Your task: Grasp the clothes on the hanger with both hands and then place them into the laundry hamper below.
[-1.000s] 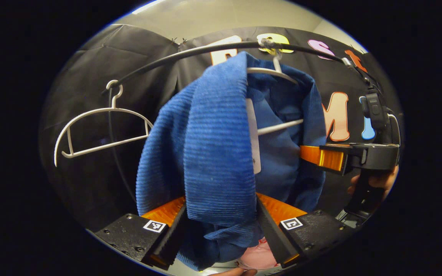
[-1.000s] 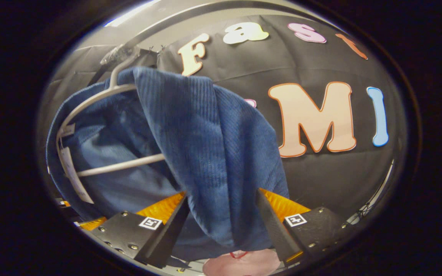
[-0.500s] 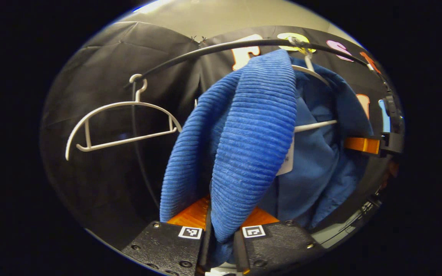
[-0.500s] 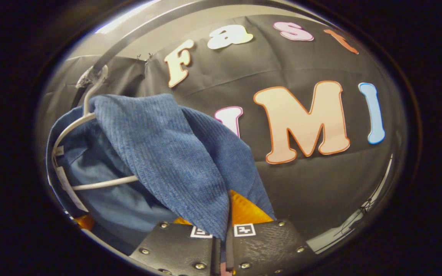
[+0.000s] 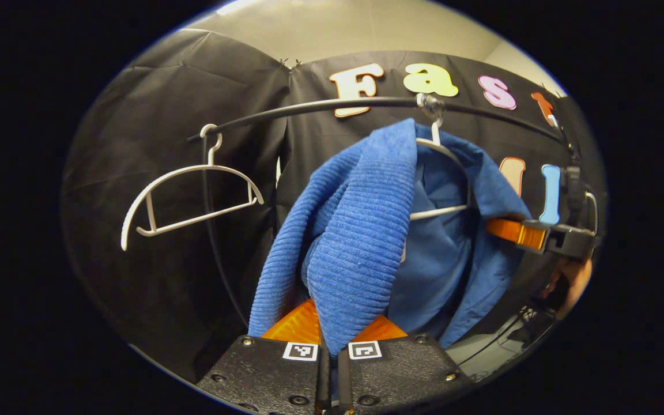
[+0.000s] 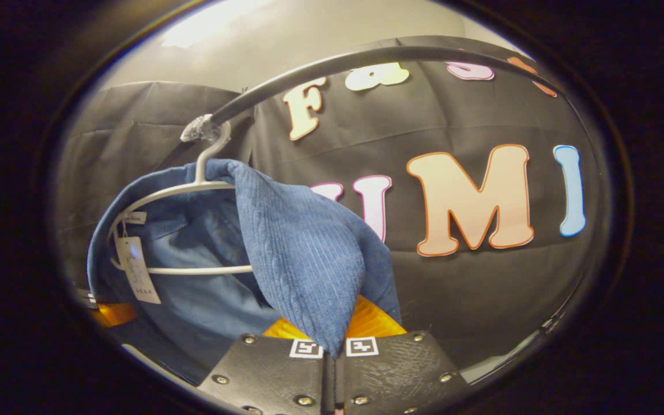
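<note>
A blue corduroy garment (image 5: 361, 230) hangs open on a white hanger (image 5: 444, 151) hooked over a black rail (image 5: 320, 106). My left gripper (image 5: 332, 346) is shut on one shoulder fold of it, pulled out toward the camera. In the right gripper view the same blue garment (image 6: 303, 253) drapes from its white hanger (image 6: 193, 187), and my right gripper (image 6: 332, 351) is shut on the other shoulder fold. The right gripper (image 5: 531, 236), held by a hand (image 5: 571, 279), also shows at the far right of the left gripper view, against the garment's edge.
A bare white hanger (image 5: 191, 199) hangs on the rail to the left of the garment. A thin black upright (image 5: 217, 242) of the rack runs down behind it. A paper tag (image 6: 136, 268) dangles inside the garment's collar.
Both grippers went from open around the shoulder folds to shut on them. They have since pulled back, drawing the folds outward while the garment stays on its hanger.
</note>
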`<state>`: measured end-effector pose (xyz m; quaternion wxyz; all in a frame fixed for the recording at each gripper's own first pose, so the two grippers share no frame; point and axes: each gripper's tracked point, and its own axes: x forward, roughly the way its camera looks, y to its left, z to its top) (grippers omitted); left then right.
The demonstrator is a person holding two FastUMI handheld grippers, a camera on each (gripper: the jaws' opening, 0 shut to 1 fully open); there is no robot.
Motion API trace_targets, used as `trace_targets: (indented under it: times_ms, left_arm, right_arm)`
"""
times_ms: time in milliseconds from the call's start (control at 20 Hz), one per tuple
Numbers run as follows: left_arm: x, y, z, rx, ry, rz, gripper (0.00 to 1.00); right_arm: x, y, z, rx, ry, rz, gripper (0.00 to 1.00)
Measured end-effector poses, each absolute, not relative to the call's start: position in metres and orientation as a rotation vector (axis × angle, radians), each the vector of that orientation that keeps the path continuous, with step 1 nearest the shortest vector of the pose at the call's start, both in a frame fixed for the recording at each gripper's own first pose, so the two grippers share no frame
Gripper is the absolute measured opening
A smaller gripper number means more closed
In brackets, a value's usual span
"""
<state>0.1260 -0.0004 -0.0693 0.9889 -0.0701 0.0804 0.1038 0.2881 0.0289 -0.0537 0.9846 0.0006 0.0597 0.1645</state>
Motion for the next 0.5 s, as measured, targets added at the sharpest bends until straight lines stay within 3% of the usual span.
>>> trace_targets:
  times_ms: [500]
  left_arm:
    - [0.081,0.015,0.010,-0.070,0.081,0.173,0.05]
  right_arm:
    - [0.269,0.018,-0.017,0.059,0.065,0.316,0.04]
